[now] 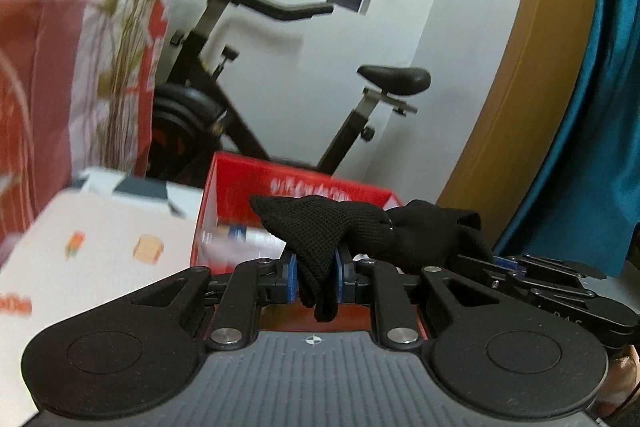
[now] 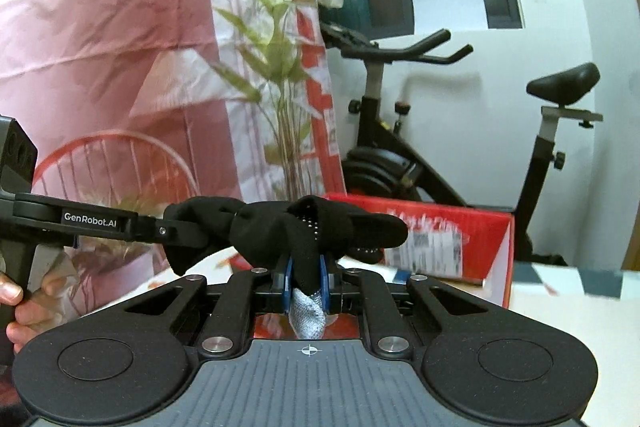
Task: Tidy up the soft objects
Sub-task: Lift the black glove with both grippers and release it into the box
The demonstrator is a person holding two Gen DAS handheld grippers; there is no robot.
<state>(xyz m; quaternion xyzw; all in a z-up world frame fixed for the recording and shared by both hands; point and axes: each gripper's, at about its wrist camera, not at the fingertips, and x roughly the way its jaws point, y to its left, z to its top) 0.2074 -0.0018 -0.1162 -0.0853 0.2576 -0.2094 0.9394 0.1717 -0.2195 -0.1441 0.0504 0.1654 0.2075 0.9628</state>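
Above the tabletop (image 1: 92, 251) both my tongs pinch the same black glove (image 1: 344, 227), held up in the air between them, clear of the surface. My left tongs (image 1: 316, 279) are clamped on one fold of glove, blue pads (image 1: 292, 277) tight against the knit, a bit of fabric hanging down below the pads. My right tongs (image 2: 306, 287) are clamped on another part, black knit bunched between the pads (image 2: 286, 285) with a grey cuff (image 2: 308, 313) poking out underneath. In the right view the left tongs come in from the left side, their tips buried in the glove (image 2: 280, 223); my left hand (image 2: 24, 303) is wrapped round the handle. White dots show on the glove's palm side. Just behind the glove sits an open red box (image 1: 296, 183) with blurred items inside, on the tabletop. Further back stands an exercise bike (image 2: 440, 131) against a white wall, a plant (image 2: 276, 67) and a pink printed sheet (image 2: 112, 27) to the left
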